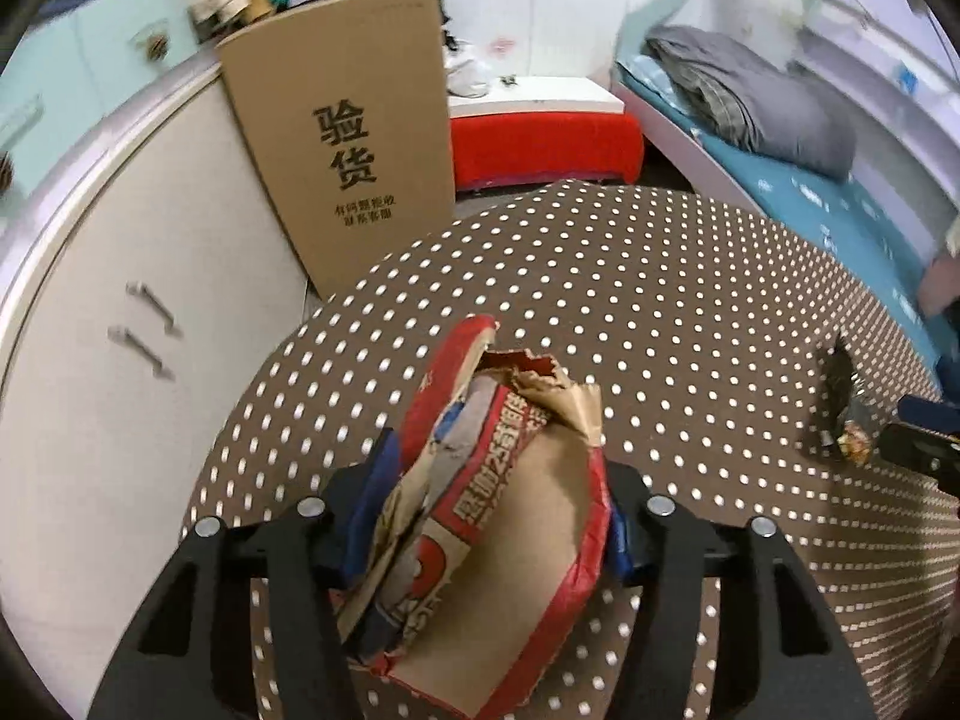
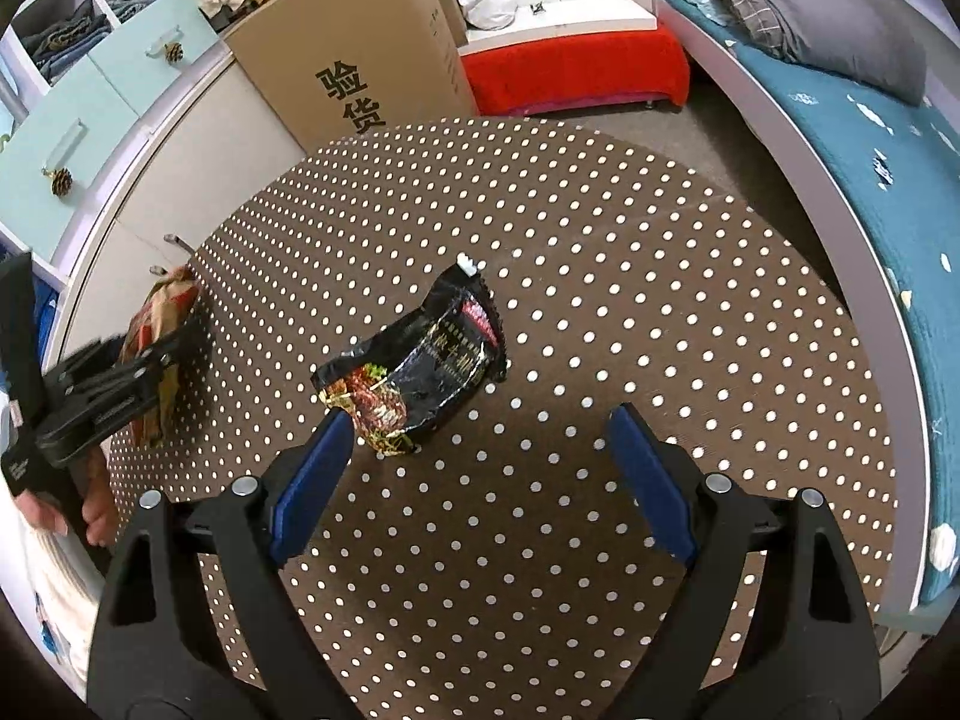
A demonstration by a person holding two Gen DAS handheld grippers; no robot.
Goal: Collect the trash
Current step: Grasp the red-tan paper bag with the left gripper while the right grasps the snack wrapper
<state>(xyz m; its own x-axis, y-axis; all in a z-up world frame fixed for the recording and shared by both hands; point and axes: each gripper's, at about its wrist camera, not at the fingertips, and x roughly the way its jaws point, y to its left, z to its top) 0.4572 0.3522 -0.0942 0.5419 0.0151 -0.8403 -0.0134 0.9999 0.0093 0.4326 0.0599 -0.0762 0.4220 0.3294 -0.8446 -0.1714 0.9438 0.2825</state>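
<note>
Dotted tablecloth [image 2: 600,312], left gripper [image 1: 498,480] pinching torn paper bag [image 1: 504,516], black wrapper [image 2: 420,366]

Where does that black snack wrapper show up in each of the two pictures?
Left wrist view: black wrapper at the far right edge, lying on the dotted cloth.
Right wrist view: black wrapper near the middle, just ahead of the open right gripper.
Shared landmark: the cardboard box with black characters, behind the table.

You have a torn red and brown paper bag [image 1: 486,516] crumpled upright at the left edge of the dotted tablecloth [image 2: 600,276], and a black snack wrapper [image 2: 414,366] lying flattened near the cloth's middle
</note>
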